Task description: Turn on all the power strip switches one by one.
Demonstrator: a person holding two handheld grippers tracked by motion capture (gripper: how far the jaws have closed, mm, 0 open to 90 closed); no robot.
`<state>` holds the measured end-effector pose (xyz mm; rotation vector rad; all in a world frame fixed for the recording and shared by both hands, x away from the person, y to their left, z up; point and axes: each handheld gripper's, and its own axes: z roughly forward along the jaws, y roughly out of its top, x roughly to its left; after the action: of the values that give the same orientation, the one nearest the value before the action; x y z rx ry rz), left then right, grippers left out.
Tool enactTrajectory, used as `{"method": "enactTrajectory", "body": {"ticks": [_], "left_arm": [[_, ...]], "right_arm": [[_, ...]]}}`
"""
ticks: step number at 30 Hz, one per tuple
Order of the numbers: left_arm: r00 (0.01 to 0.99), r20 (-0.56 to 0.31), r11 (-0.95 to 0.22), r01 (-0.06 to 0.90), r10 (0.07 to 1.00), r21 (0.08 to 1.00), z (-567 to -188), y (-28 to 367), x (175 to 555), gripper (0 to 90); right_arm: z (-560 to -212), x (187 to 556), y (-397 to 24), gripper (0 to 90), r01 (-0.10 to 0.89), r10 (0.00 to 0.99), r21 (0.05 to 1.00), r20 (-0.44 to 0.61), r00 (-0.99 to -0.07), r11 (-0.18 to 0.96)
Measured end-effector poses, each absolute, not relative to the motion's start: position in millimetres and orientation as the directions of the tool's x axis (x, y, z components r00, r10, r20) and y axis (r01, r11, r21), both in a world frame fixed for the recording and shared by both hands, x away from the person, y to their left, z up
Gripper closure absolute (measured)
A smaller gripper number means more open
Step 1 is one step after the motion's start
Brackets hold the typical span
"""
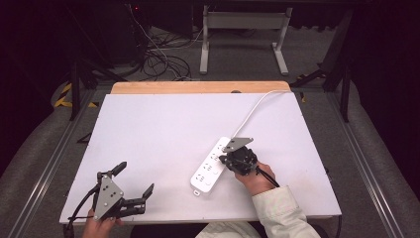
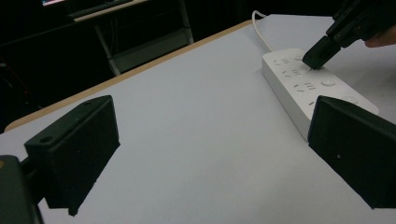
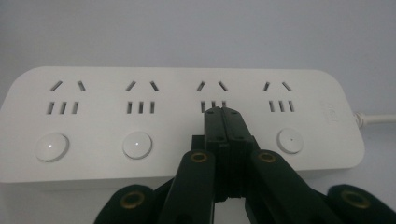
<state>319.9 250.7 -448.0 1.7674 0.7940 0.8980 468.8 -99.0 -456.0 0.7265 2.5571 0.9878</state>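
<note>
A white power strip (image 1: 209,168) lies at an angle right of the table's middle, and its white cable (image 1: 253,110) runs to the far edge. My right gripper (image 1: 224,158) is shut, its tips resting on top of the strip. In the right gripper view the closed jaws (image 3: 223,115) cover the third outlet's round button, with the tips just under its three slots; the strip (image 3: 140,123) shows three other buttons. My left gripper (image 1: 133,179) is open and empty near the front left corner, well apart from the strip (image 2: 299,84). From there I see the right gripper (image 2: 315,58) touching the strip.
The white table top (image 1: 163,129) has a wooden strip (image 1: 198,88) along its far edge. Beyond it on the floor are tangled cables (image 1: 158,62) and a white table frame (image 1: 242,29). A pale sleeve (image 1: 277,208) comes in at the bottom right.
</note>
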Motion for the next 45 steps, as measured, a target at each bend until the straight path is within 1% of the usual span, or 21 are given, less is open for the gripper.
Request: {"method": "enactTrajectory", "body": {"ticks": [10,15,18,20,23,26,38,40,45], "left_arm": [[0.518,0.219,-0.323,0.118,0.827,0.939,-448,250,320,2.4],[0.518,0.221,-0.325,0.119,0.826,0.938,-448,250,319,2.4],[0.519,0.217,-0.322,0.12,0.827,0.939,-448,251,319,2.2],[0.519,0.215,-0.318,0.119,0.828,0.94,-448,251,320,2.2],[0.519,0.208,-0.314,0.124,0.829,0.941,-448,252,321,2.3],[0.519,0.213,-0.317,0.12,0.828,0.941,-448,251,320,2.2],[0.517,0.222,-0.325,0.118,0.827,0.938,-448,251,321,2.2],[0.518,0.212,-0.318,0.124,0.829,0.94,-448,251,320,2.2],[0.518,0.213,-0.32,0.125,0.828,0.939,-448,251,321,2.3]], "right_arm": [[-458,469,-99,90.0,0.349,0.56,0.693,-0.095,-0.823,0.631],[-458,468,-98,90.0,0.335,0.552,0.685,-0.118,-0.825,0.647],[-452,466,-99,90.0,0.317,0.548,0.706,-0.12,-0.828,0.633],[-441,462,-102,90.0,0.28,0.543,0.767,-0.105,-0.833,0.577],[-429,459,-105,90.0,0.261,0.548,0.796,-0.103,-0.83,0.546],[-431,459,-106,90.0,0.269,0.549,0.784,-0.107,-0.829,0.56],[-427,460,-109,90.0,0.26,0.548,0.799,-0.101,-0.83,0.542],[-425,461,-110,90.0,0.258,0.551,0.802,-0.104,-0.828,0.539],[-427,470,-115,90.0,0.29,0.59,0.8,-0.097,-0.802,0.526]]}}
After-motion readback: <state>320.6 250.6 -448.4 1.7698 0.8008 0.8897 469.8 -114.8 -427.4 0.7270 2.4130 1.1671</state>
